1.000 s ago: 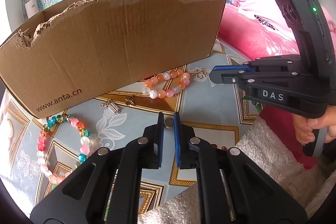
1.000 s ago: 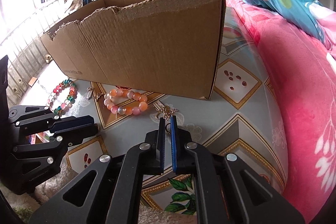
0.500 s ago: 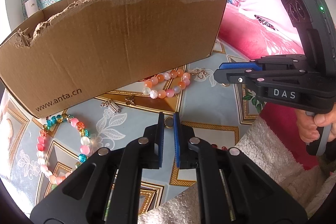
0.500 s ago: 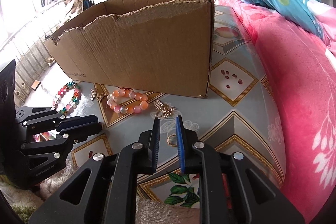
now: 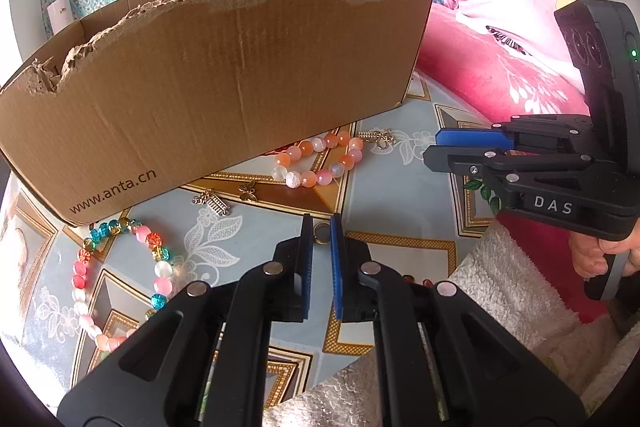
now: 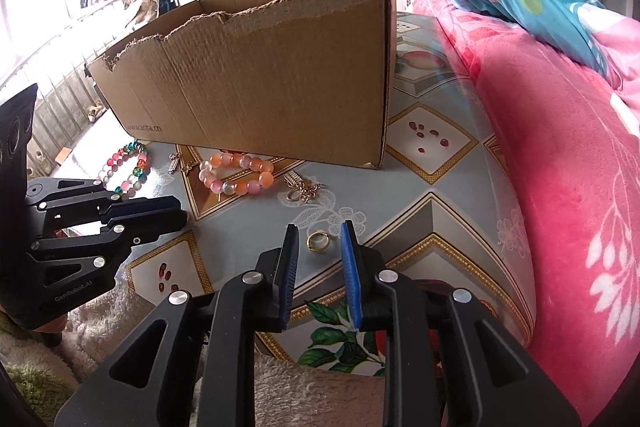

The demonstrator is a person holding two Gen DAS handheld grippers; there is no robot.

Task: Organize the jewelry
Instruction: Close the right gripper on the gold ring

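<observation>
A gold ring (image 6: 318, 241) lies on the patterned cloth between and just ahead of my right gripper (image 6: 319, 241), which is open and empty. In the left wrist view the ring (image 5: 321, 233) lies on the cloth just past the tips of my left gripper (image 5: 321, 227), whose jaws are narrowly parted and empty. An orange bead bracelet (image 5: 320, 163) (image 6: 236, 173), a multicolour bead bracelet (image 5: 120, 275) (image 6: 126, 167), a gold chain (image 6: 304, 187) and small charms (image 5: 224, 199) lie in front of the cardboard box (image 5: 224, 79) (image 6: 260, 83).
A pink blanket (image 6: 560, 167) rises along the right side. A white fluffy towel (image 5: 508, 291) lies at the near edge. The right gripper shows in the left wrist view (image 5: 440, 147); the left shows in the right wrist view (image 6: 180, 211).
My right gripper has opened, pulled back and risen, leaving the ring on the cloth. The left gripper has not moved.
</observation>
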